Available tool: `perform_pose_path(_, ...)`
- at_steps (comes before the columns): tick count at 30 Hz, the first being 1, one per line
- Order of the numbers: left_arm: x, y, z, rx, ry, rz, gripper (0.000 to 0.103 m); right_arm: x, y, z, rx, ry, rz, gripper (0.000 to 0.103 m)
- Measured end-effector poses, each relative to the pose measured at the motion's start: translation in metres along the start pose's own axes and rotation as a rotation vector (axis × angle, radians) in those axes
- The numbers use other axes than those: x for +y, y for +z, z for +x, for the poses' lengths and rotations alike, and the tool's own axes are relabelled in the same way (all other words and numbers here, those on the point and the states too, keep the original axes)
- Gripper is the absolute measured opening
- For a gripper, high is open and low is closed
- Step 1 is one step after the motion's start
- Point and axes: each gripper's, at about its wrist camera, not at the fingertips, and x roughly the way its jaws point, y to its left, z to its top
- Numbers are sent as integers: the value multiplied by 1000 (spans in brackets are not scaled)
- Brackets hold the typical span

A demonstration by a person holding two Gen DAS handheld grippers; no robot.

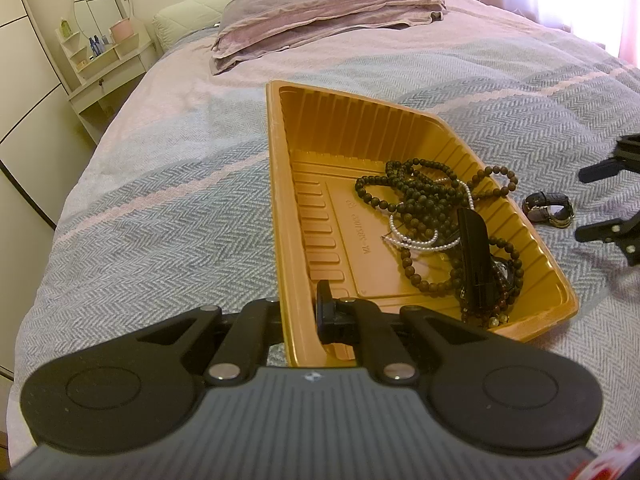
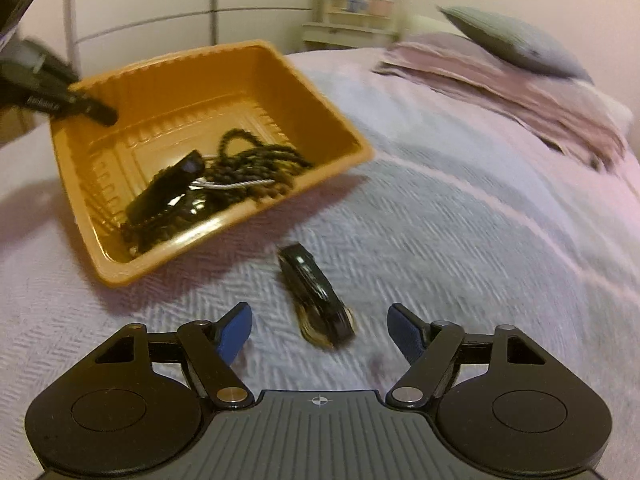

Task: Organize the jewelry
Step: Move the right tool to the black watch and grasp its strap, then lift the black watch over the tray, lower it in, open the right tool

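Observation:
A gold plastic tray [image 1: 304, 184] lies on the bed, tilted up at my side. My left gripper [image 1: 298, 312] is shut on the tray's near rim. In the tray lie dark bead necklaces [image 1: 420, 192], a white pearl strand [image 1: 424, 240] and a black clip [image 1: 474, 252]. A watch [image 1: 550, 208] with a dark strap lies on the blanket right of the tray. In the right wrist view the tray [image 2: 160, 76] is at upper left, and the watch [image 2: 316, 300] lies just ahead of my open, empty right gripper [image 2: 320, 332].
The bed has a grey herringbone blanket [image 1: 160, 200] with pink stripes. Folded pink bedding and a grey pillow [image 1: 320, 12] lie at the head. A white vanity with a round mirror [image 1: 102, 32] stands left of the bed. The right gripper shows at the left view's right edge [image 1: 616, 208].

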Motion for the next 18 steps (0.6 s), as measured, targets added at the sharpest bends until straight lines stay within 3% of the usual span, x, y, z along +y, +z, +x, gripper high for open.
perform_pose_path(1, 0, 0, 0, 0, 0, 0, 5, 3, 4, 4, 11, 2, -31, 57)
perform_pose_path(8, 1, -1, 1, 1, -3, -5, 5, 16, 19, 21, 63, -39, -177, 37)
perform_pose_path(12, 2, -1, 1, 0, -5, -5, 5, 22, 19, 27, 86, -83, -221, 18)
perform_pose_path(18, 2, -1, 0, -1, -6, -7, 5, 11, 18, 14, 46, -117, -113, 12)
